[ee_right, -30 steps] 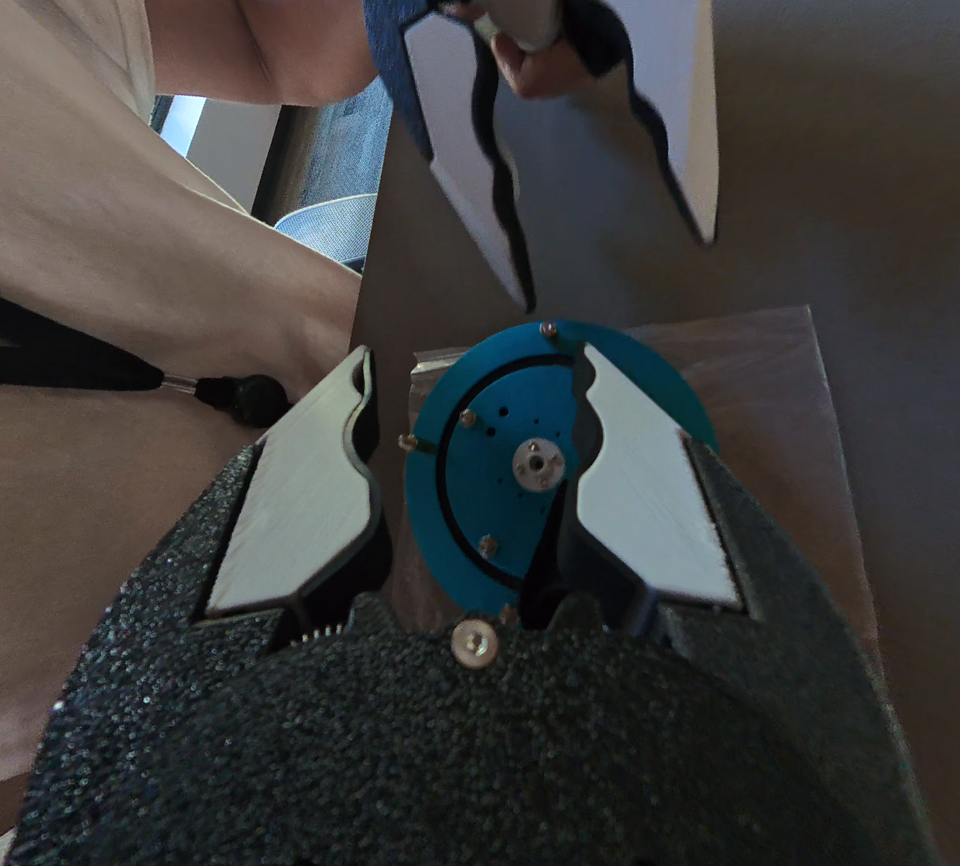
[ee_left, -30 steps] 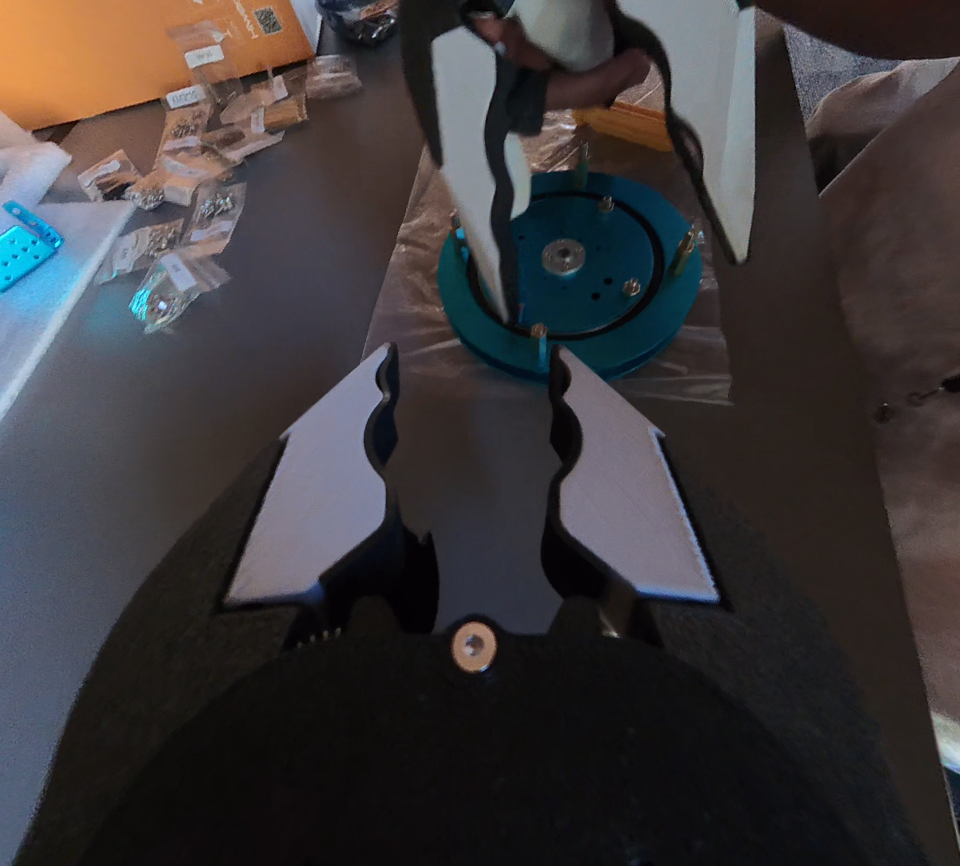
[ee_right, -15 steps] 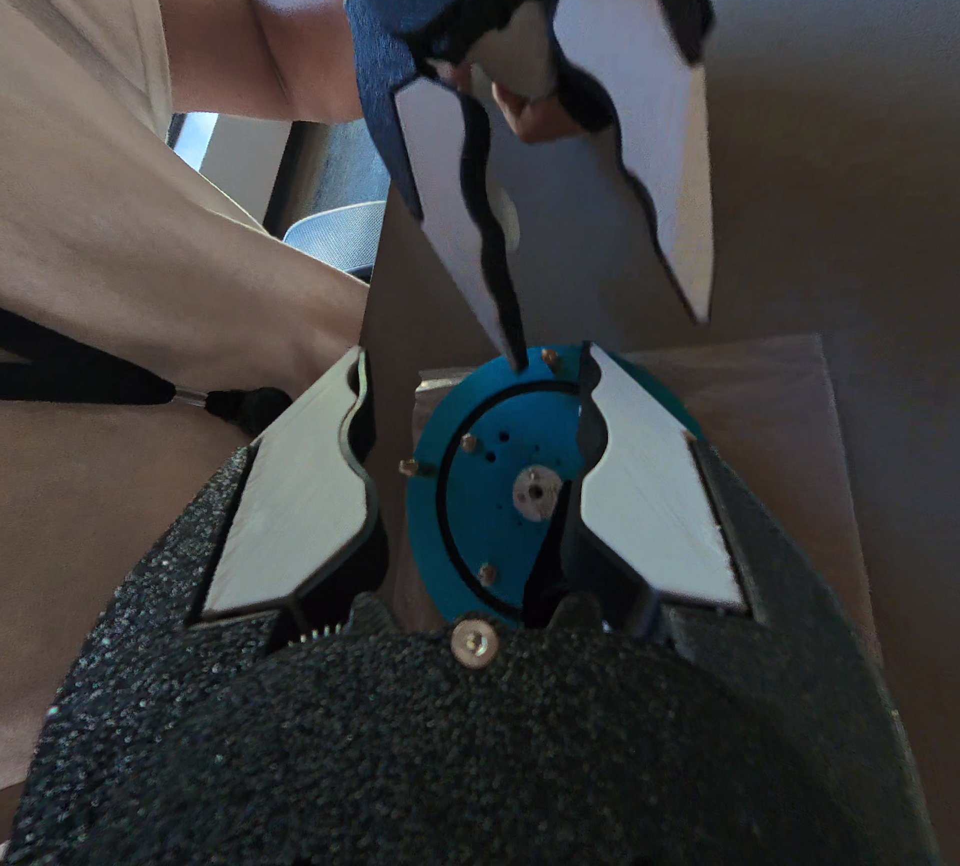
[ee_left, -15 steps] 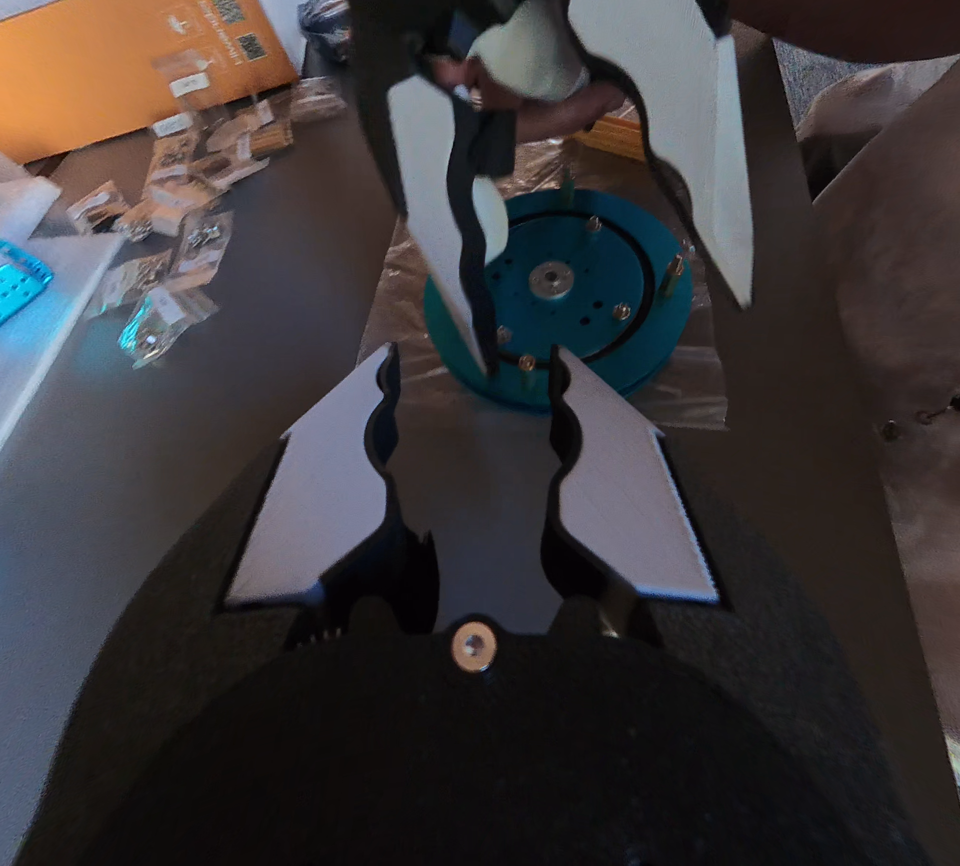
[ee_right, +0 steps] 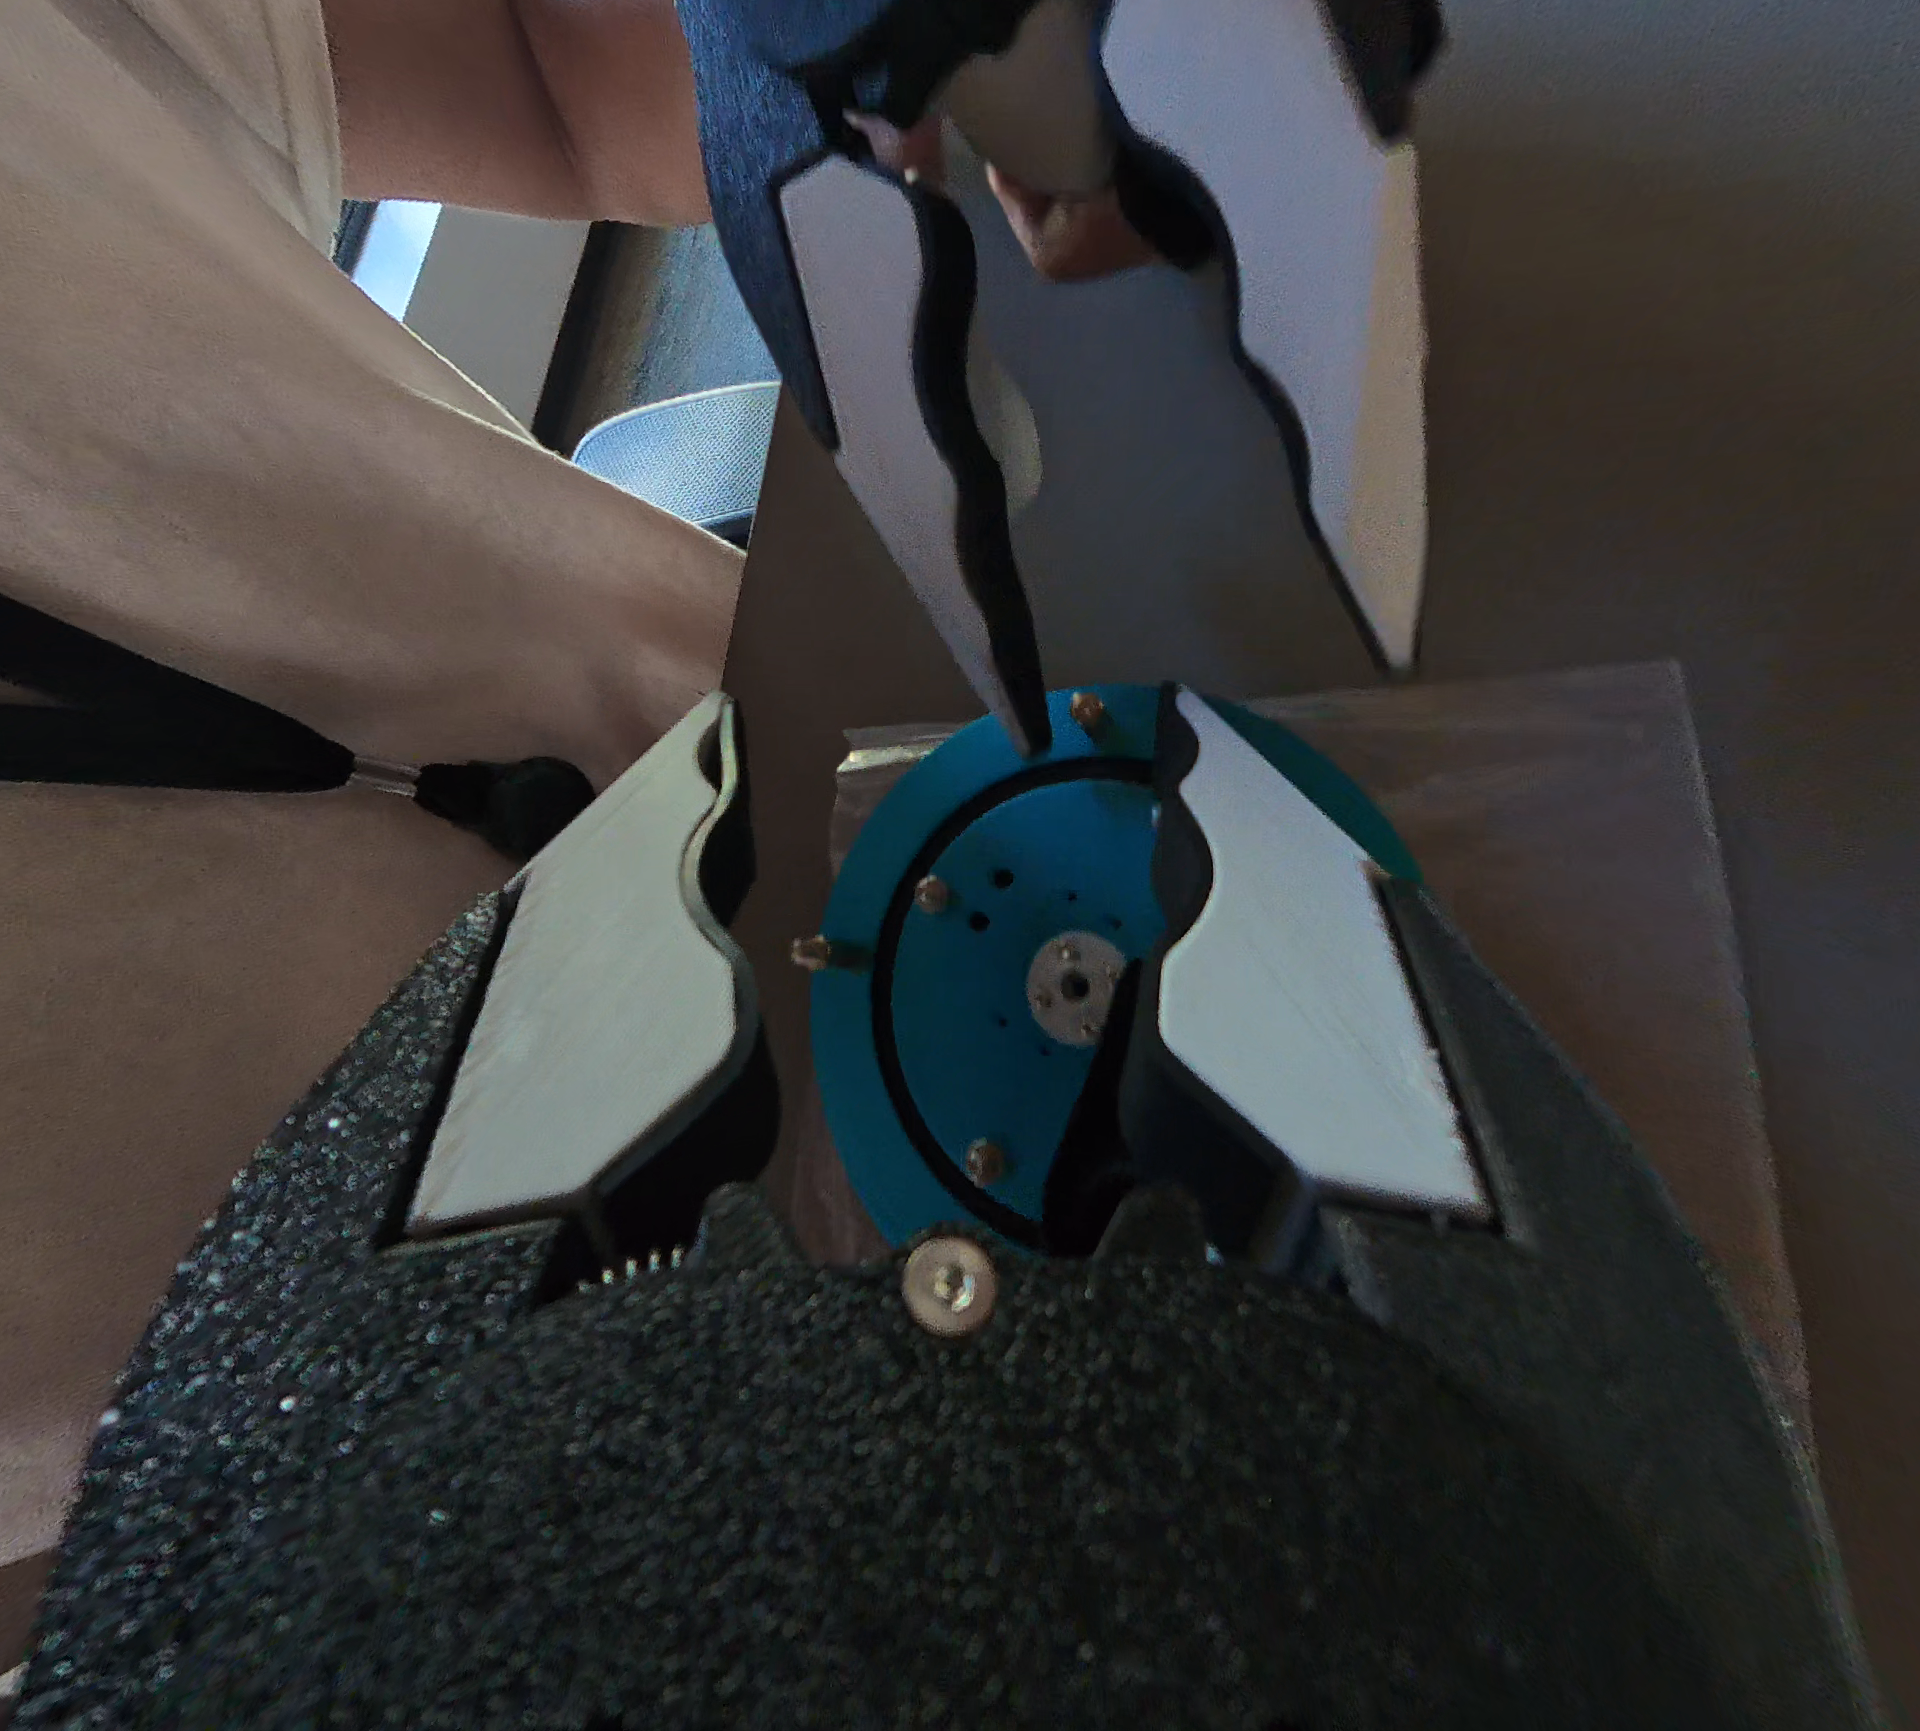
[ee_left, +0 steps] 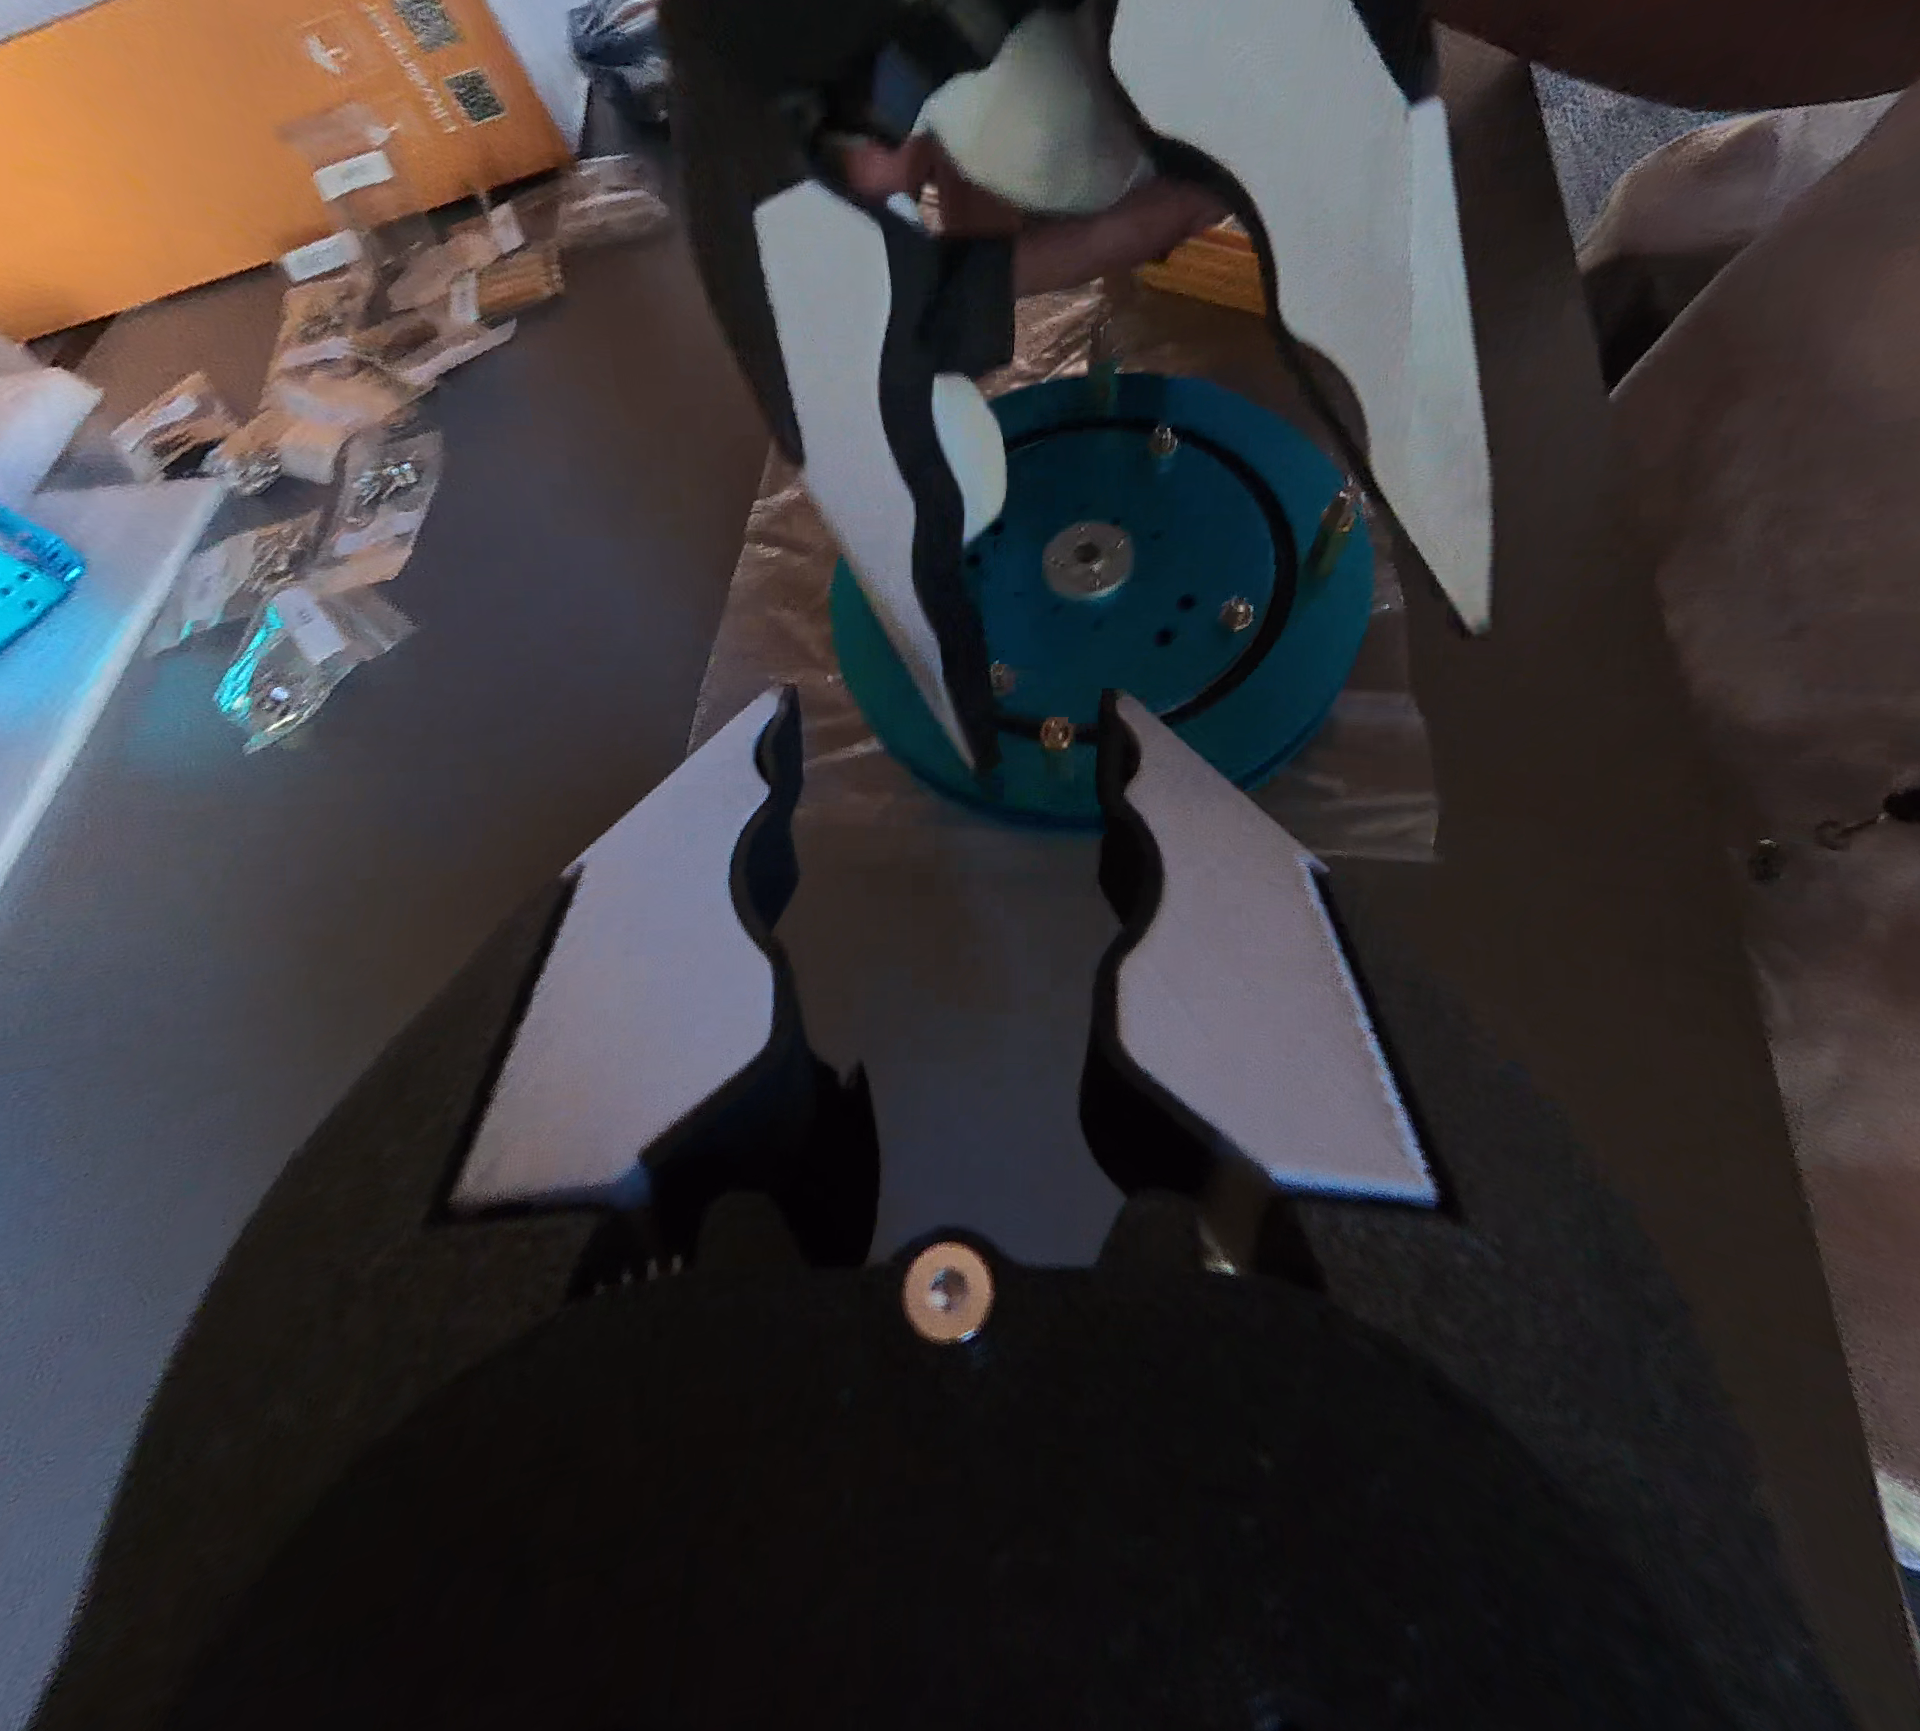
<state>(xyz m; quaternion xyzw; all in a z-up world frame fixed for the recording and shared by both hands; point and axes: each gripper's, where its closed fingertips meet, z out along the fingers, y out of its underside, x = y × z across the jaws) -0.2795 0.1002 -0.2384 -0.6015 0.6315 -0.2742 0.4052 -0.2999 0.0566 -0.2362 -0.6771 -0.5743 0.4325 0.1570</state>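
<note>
Disc [ee_left: 1164, 559] – blue, round, brass studs, silver hub; both grippers' fingers spread, empty.

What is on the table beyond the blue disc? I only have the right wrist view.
Observer: Small clear hardware bags lie scattered left of the blue disc, in front of an orange box.
Operator: Is the disc just a thin plate?
Observer: No, the left wrist view shows a thick side wall under its top face.
Operator: Is the left gripper holding anything?
Observer: No. The left gripper is open, with only bare table between its fingers.
</note>
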